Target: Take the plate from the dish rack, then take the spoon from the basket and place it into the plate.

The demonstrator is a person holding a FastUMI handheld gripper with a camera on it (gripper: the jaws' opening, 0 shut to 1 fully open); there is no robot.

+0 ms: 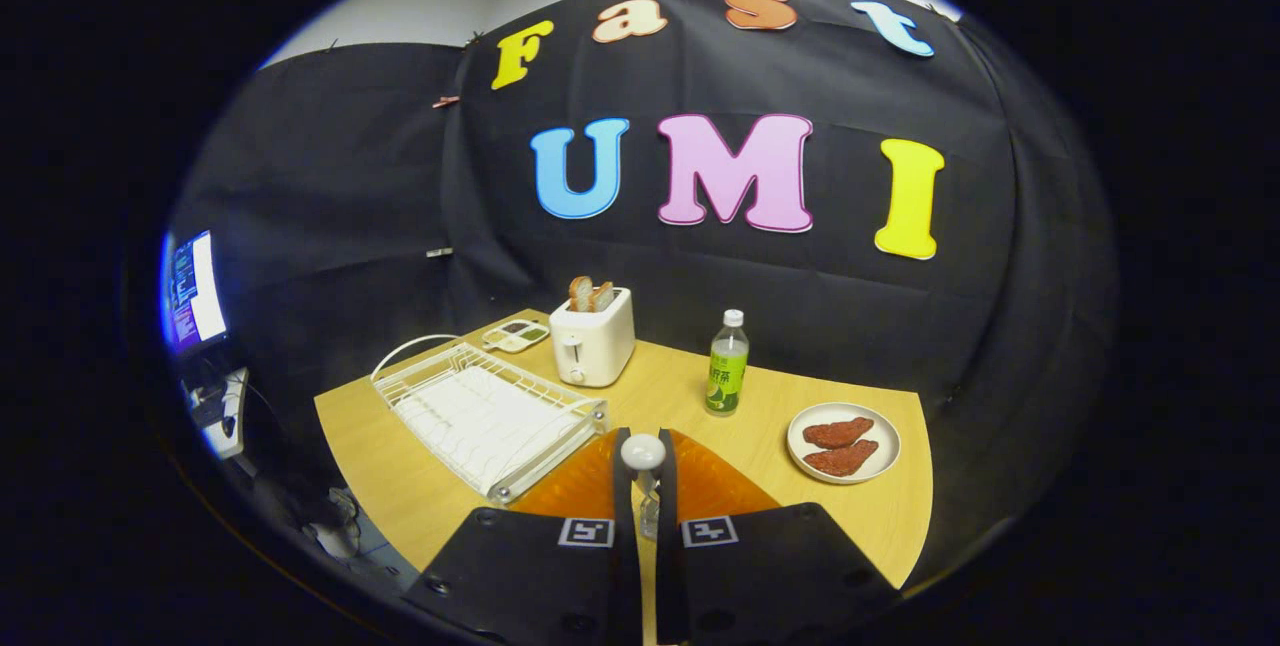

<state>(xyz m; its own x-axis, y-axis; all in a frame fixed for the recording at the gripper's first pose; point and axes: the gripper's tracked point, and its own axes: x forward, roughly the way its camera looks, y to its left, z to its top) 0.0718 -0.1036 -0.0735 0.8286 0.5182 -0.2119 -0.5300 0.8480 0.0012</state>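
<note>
Gripper (645, 456) fingers nearly closed, pinching white round-ended spoon (643, 452) above orange plate (715, 486). Left: 1 white wire dish rack (487, 413). Far: 1 white toaster (592, 338), 1 green-label bottle (727, 364), text unreadable.

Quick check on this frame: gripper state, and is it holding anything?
Gripper: closed on the spoon, both fingers pressing its handle, the bowl end sticking up above the orange plate.

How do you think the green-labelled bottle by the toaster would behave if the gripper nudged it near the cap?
The bottle stands tall and narrow on the table, so a high push would probably tip it. Its round body would likely roll afterwards. The gripper is shut on a spoon.
</note>
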